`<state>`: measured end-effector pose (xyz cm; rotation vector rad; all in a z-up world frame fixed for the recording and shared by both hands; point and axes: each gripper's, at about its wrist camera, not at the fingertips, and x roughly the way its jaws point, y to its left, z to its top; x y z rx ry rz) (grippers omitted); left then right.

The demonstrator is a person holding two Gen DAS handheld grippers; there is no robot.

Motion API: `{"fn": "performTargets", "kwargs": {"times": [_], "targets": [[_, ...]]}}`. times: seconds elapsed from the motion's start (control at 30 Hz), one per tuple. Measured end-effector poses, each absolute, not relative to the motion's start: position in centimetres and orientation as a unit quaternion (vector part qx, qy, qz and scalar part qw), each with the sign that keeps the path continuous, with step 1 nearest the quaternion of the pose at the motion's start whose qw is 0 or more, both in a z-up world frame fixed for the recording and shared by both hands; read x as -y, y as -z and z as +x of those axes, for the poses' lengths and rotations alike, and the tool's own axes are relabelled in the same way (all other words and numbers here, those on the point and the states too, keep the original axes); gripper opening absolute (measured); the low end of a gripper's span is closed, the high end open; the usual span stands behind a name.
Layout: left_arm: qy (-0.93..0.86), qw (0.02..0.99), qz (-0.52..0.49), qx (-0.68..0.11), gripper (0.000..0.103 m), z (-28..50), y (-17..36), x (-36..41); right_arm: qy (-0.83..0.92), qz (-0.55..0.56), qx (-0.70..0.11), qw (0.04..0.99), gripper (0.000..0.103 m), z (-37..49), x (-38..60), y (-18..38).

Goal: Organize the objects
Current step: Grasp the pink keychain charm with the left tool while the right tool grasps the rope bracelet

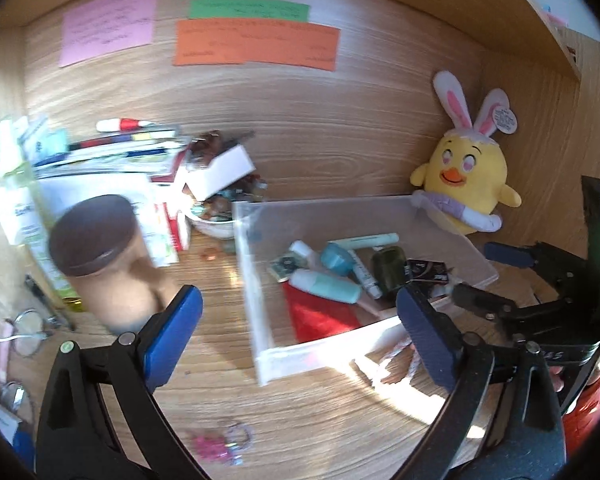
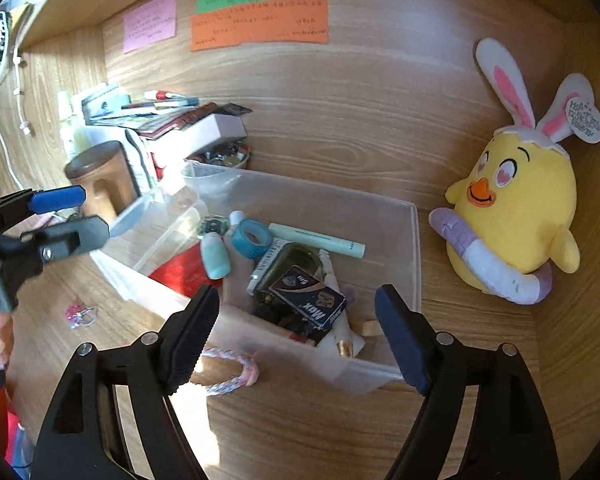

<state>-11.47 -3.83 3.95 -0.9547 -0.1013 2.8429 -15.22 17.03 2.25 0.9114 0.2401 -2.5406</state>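
Observation:
A clear plastic bin sits on the wooden desk. It holds small bottles, a blue tape roll, a pale green tube, a dark box and a red cloth. My left gripper is open and empty, low over the desk at the bin's near left corner. My right gripper is open and empty, just in front of the bin's near wall. A pink-white rope lies under that wall. A pink keychain lies on the desk.
A yellow plush chick leans on the back wall right of the bin. A brown-lidded jar, stacked books, a bowl of trinkets and glasses crowd the left. Coloured notes hang on the wall.

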Motion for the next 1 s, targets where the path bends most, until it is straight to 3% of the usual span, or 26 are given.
{"fn": "performTargets", "kwargs": {"times": [0.33,0.83,0.9,1.0], "targets": [[-0.926,0.035,-0.374,0.03,0.1,-9.3,0.1,7.3,0.905,0.346,-0.085,0.232,0.085,-12.9,-16.1,-1.1],[-0.898,0.035,-0.438,0.03,0.1,-7.2,5.4,8.8,0.858,0.443,-0.103,0.239,0.085,-13.5,-13.1,5.1],[-0.898,0.036,-0.438,0.028,0.098,-7.0,5.5,8.8,0.854,0.452,-0.106,0.237,0.085,-13.7,-12.5,5.6],[-0.895,0.048,-0.443,0.019,0.084,-7.1,5.7,8.5,0.856,0.448,-0.114,0.23,0.085,-13.8,-11.5,6.0]]}}
